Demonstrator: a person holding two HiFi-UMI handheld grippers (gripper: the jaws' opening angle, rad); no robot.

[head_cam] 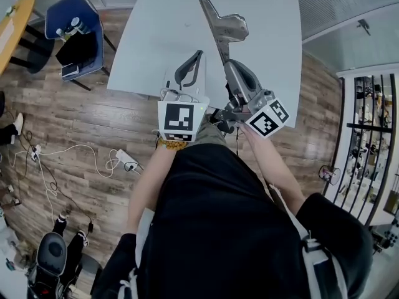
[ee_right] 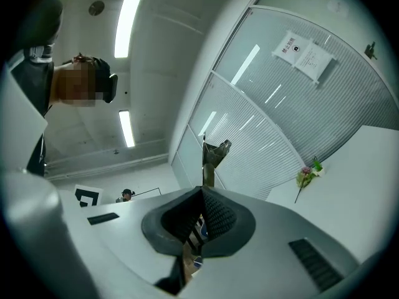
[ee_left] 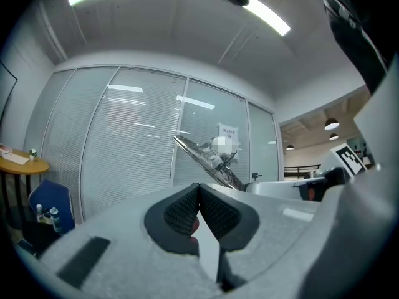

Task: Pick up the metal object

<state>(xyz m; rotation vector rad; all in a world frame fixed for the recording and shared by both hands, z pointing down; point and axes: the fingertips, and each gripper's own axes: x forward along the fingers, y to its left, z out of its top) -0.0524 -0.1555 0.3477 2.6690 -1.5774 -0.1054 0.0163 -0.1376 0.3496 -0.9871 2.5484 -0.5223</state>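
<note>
The metal object (head_cam: 222,25) is a silvery flat bar with an angled end, raised above the white table (head_cam: 143,42). My right gripper (head_cam: 229,61) is shut on its lower end, and the bar sticks up past the pads (ee_right: 212,159). In the left gripper view the metal object (ee_left: 209,157) hangs tilted in the air in front of a glass wall. My left gripper (head_cam: 191,66) is just left of the right one, over the table's near edge. Its jaws meet at the tips (ee_left: 199,188) with nothing held between them.
A blue chair (head_cam: 78,36) with bottles on it stands left of the table, and a round wooden table (head_cam: 15,23) beyond it. Cables and a power strip (head_cam: 124,161) lie on the wood floor. A black rack (head_cam: 374,136) stands at the right. A small flower (ee_right: 308,173) is on the table.
</note>
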